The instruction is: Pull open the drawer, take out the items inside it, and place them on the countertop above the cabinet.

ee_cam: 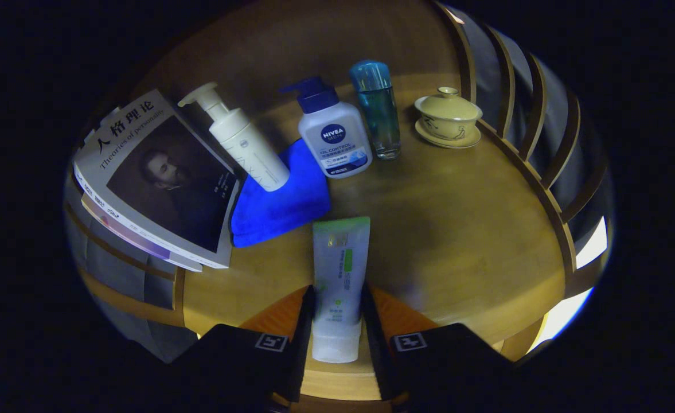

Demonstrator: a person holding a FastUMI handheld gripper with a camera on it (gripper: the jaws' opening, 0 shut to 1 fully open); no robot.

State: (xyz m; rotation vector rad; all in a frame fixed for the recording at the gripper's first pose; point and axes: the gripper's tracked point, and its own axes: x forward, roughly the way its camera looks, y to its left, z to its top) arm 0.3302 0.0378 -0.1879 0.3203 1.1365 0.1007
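Both fingers of the gripper (337,321) are pinched on the tube (339,269), held over the countertop (457,229), long axis running straight ahead toward the blue cloth (283,201), cap end nearest.

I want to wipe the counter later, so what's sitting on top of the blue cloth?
The white pump bottle stands on the blue cloth, and the blue-capped bottle overlaps its far edge. The cloth beneath them is hidden. The gripper jaws clamp the green-and-white tube.
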